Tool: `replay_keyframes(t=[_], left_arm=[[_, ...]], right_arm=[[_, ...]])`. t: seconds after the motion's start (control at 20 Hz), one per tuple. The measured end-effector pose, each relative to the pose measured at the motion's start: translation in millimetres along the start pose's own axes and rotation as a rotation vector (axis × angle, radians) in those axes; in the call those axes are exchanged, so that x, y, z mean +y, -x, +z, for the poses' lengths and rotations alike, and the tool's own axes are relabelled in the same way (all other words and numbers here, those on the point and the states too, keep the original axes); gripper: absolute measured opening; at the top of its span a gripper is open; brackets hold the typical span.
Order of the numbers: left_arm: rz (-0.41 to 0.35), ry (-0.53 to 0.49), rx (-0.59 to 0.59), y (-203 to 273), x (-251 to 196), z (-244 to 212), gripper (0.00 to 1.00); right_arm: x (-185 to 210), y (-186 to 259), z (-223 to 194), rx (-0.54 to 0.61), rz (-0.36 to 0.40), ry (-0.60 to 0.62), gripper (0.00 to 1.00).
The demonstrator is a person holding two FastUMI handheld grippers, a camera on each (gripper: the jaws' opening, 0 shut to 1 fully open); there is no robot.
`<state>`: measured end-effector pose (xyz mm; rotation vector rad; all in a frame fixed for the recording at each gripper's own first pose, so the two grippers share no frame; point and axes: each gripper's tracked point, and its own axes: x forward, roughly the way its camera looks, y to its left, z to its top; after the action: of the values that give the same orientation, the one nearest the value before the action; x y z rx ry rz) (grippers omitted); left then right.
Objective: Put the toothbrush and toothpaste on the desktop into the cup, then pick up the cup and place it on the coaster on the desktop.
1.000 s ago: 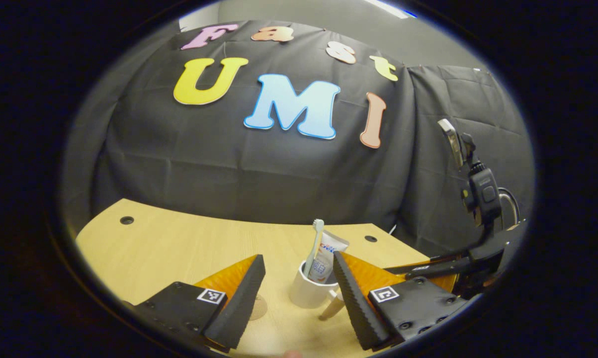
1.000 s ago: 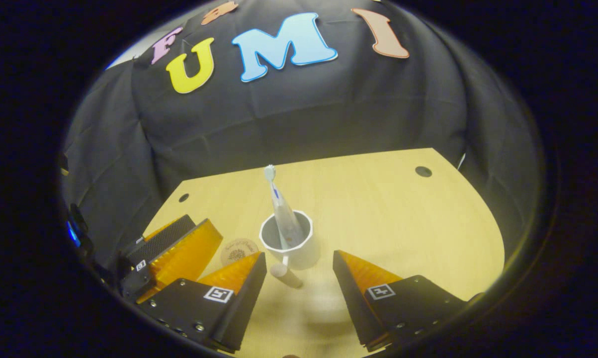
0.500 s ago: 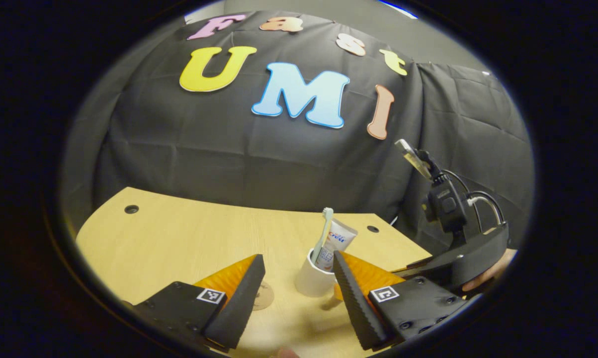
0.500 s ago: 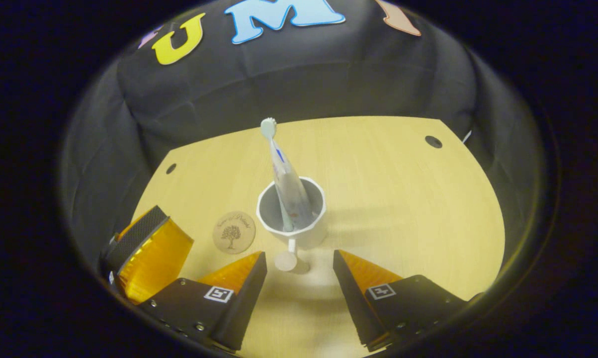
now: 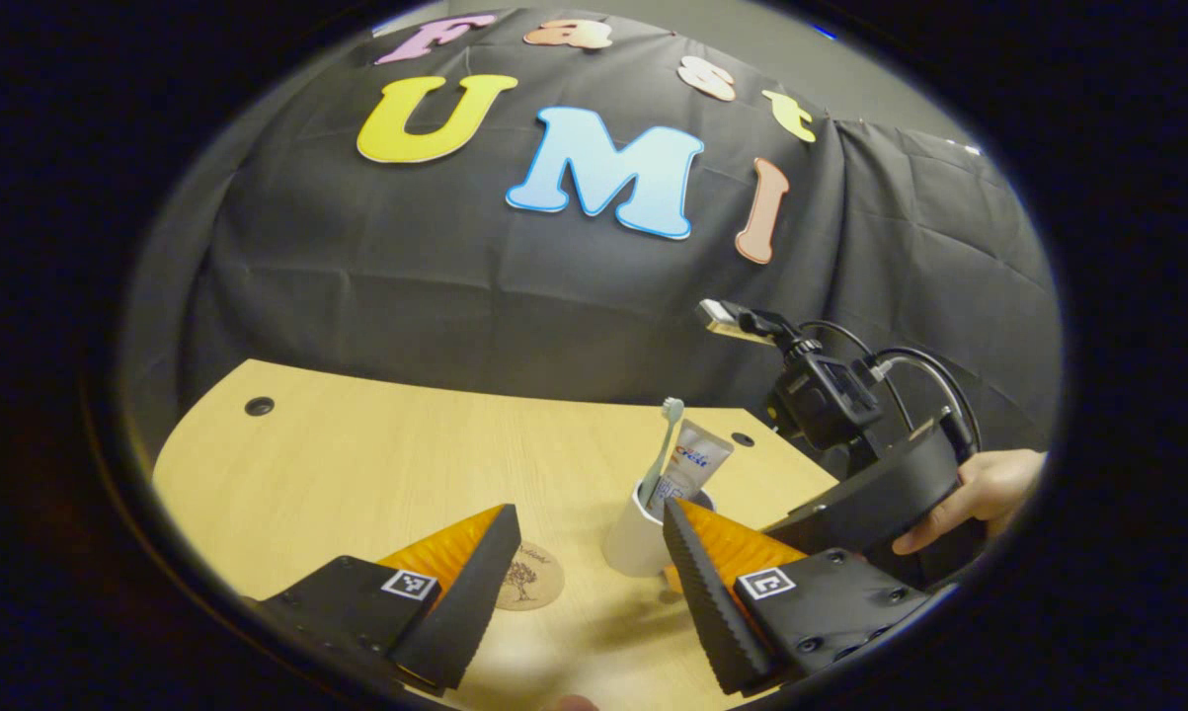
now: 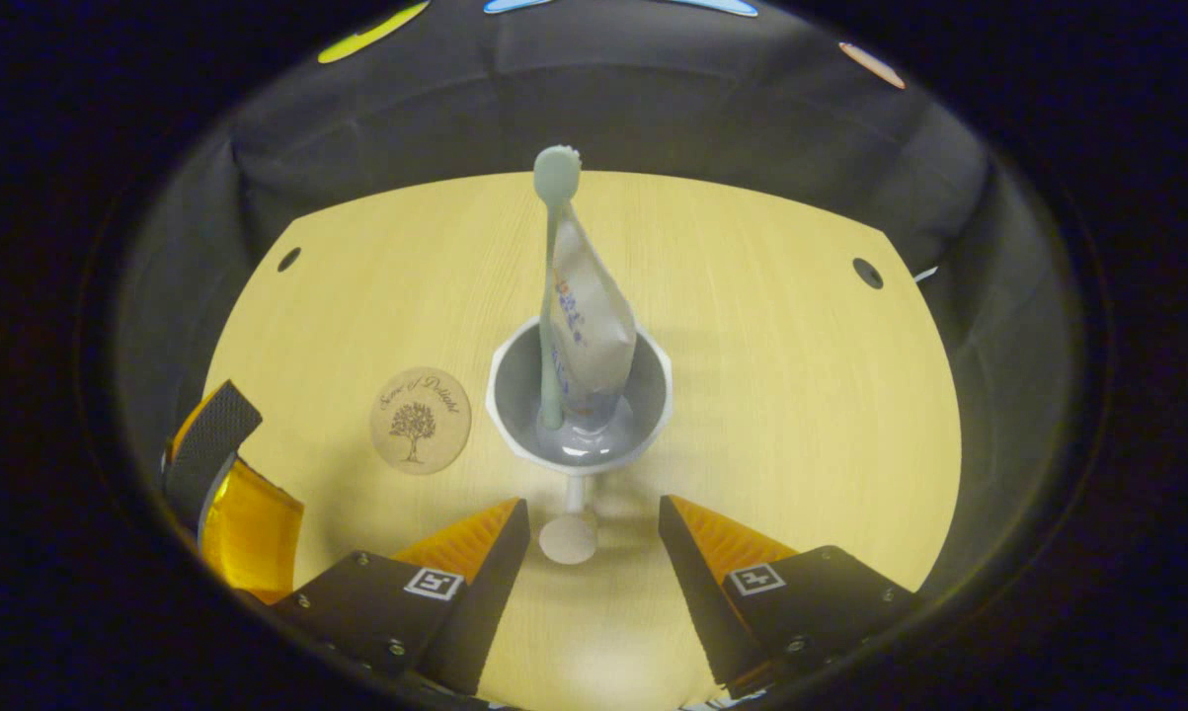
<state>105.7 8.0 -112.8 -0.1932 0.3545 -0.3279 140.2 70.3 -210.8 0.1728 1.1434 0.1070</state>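
The right tongs [image 6: 594, 538] have tipped steeper over the surface [image 6: 801, 395], fingers spread wide around the cup's handle [image 6: 570, 533]; ahead, the cup [image 6: 579, 395] holds toothbrush [image 6: 552, 296] and toothpaste [image 6: 594, 326], coaster [image 6: 421, 420] left; left tongs [image 5: 589, 583] gape, holding nothing

desk [image 6: 771, 326]: pale wood grain, smooth, matt
cup [image 6: 653, 395]: white, smooth, slight sheen
coaster [image 6: 421, 421]: light wood, printed
toothpaste [image 6: 594, 321]: glossy plastic tube
fingers [image 6: 485, 578]: black ribbed pads, translucent orange plastic backs
wall [image 5: 455, 286]: black creased cloth
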Motion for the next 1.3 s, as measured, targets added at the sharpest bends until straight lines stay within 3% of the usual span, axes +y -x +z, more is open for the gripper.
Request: replay_keyframes(t=[0.35, 0.55, 0.6, 0.75, 0.8, 0.85, 0.95, 1.0, 1.3], left_arm=[[-0.009, 0.008, 0.048, 4, 14, -1, 0.91], [0.01, 0.008, 0.066, 4, 17, 0, 0.99], [0.011, 0.008, 0.065, 4, 19, 0, 0.95], [0.02, 0.015, 0.07, 3, 24, -3, 0.95], [0.018, 0.018, 0.073, 5, 24, -4, 0.95], [0.017, 0.019, 0.078, 5, 25, -5, 0.95], [0.018, 0.017, 0.082, 3, 29, -7, 0.95], [0.019, 0.018, 0.078, 3, 32, -6, 0.95], [0.03, 0.03, 0.089, 2, 38, -11, 0.95]], right_arm=[[5, -7, 8, 0.092, -0.023, 0.001, 0.76], [5, -17, 8, 0.126, -0.025, 0.008, 0.72], [8, -19, 6, 0.134, -0.019, 0.009, 0.63], [9, -23, 8, 0.136, -0.022, 0.014, 0.63], [10, -23, 8, 0.137, -0.02, 0.014, 0.56], [9, -25, 6, 0.136, -0.027, 0.017, 0.56], [9, -22, 5, 0.132, -0.03, 0.006, 0.46], [10, -28, 4, 0.135, -0.024, 0.001, 0.3], [10, -27, 7, 0.116, -0.015, 0.012, 0.27]])
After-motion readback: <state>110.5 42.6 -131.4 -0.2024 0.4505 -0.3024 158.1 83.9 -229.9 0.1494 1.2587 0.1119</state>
